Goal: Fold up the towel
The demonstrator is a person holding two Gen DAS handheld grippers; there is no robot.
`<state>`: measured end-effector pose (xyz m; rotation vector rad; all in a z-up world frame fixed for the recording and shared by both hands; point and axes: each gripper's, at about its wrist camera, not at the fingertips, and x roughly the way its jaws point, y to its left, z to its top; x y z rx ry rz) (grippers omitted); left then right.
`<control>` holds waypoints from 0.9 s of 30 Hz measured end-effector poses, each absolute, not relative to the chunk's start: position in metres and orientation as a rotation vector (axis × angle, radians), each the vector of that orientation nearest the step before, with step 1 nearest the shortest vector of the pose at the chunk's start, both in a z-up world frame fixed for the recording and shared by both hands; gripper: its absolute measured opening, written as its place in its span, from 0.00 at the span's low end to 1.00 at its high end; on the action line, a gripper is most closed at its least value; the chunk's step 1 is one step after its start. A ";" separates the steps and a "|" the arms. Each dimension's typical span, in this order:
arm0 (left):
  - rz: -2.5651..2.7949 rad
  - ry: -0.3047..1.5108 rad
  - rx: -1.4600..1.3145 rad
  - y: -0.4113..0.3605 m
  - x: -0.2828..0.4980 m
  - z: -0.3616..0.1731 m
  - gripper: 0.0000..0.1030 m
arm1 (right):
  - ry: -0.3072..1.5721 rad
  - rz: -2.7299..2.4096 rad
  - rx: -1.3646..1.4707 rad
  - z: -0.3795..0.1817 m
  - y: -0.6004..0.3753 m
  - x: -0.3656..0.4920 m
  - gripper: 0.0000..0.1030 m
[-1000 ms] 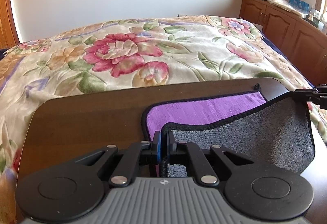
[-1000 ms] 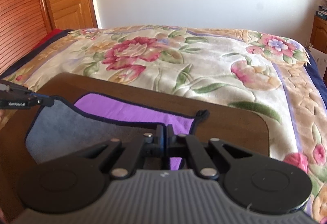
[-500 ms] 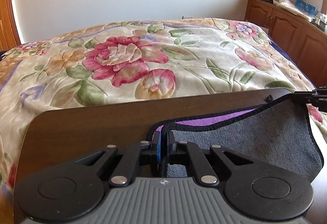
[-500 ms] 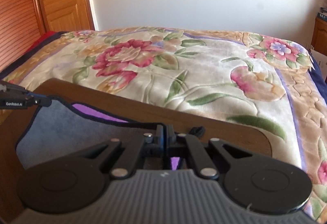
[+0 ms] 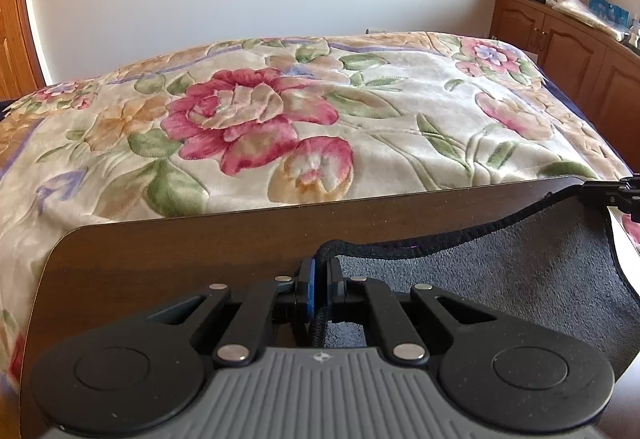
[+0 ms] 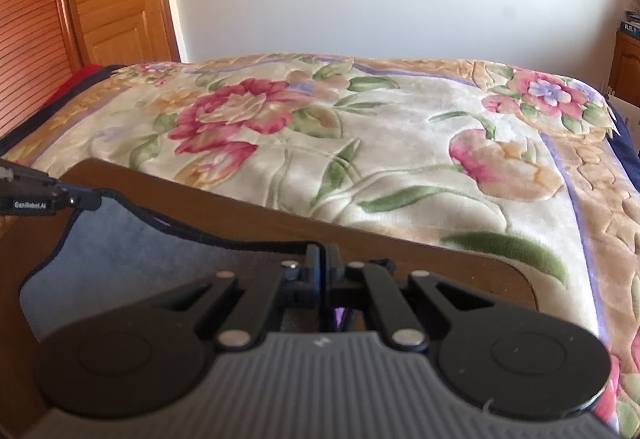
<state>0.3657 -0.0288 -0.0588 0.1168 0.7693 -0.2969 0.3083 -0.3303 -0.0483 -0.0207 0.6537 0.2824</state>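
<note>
Towel [image 5: 500, 279] lies on the worktop [image 5: 180, 251] ahead, its corners pinched by your left tool [image 5: 320, 271] and right tool [image 6: 322, 259]. Lower both together, aligning the edges before letting go.

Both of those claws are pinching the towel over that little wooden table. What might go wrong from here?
1. The left gripper and right gripper each hold only the towel's thin black hem, so a corner might slip out.
2. The edge sags between them, so the fold may land crooked.
3. The towel sits near the wooden table's far edge and could slide towards the floral blanket.
</note>
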 end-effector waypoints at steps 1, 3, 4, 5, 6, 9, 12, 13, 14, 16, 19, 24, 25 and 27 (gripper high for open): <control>-0.296 0.768 0.117 -0.030 0.367 -0.059 0.02 | 0.655 0.281 -0.020 -0.050 -0.331 0.310 0.03; -0.291 0.767 0.116 -0.032 0.368 -0.060 0.02 | 0.657 0.279 -0.014 -0.052 -0.333 0.313 0.03; -0.290 0.765 0.118 -0.033 0.369 -0.061 0.02 | 0.659 0.278 -0.012 -0.053 -0.334 0.314 0.03; -0.288 0.765 0.121 -0.034 0.369 -0.061 0.02 | 0.659 0.276 -0.011 -0.054 -0.335 0.314 0.03; -0.286 0.765 0.123 -0.034 0.370 -0.062 0.02 | 0.662 0.276 -0.010 -0.055 -0.336 0.315 0.03; -0.278 0.773 0.128 -0.035 0.372 -0.065 0.02 | 0.670 0.272 -0.012 -0.059 -0.336 0.316 0.03; -0.272 0.780 0.136 -0.035 0.372 -0.068 0.02 | 0.686 0.269 -0.013 -0.063 -0.337 0.318 0.03; -0.270 0.782 0.136 -0.035 0.372 -0.069 0.02 | 0.691 0.267 -0.014 -0.064 -0.337 0.318 0.03; -0.268 0.785 0.138 -0.035 0.373 -0.070 0.02 | 0.693 0.266 -0.013 -0.065 -0.337 0.318 0.03; -0.263 0.790 0.144 -0.036 0.375 -0.072 0.02 | 0.699 0.264 -0.011 -0.066 -0.337 0.318 0.03; -0.255 0.793 0.146 -0.037 0.376 -0.074 0.03 | 0.706 0.260 -0.019 -0.067 -0.336 0.320 0.03; -0.234 0.802 0.144 -0.037 0.377 -0.081 0.08 | 0.730 0.237 -0.018 -0.073 -0.335 0.322 0.04; -0.233 0.803 0.139 -0.036 0.377 -0.082 0.14 | 0.732 0.235 -0.018 -0.074 -0.335 0.322 0.05; -0.231 0.807 0.118 -0.033 0.378 -0.083 0.31 | 0.742 0.217 -0.042 -0.077 -0.332 0.323 0.16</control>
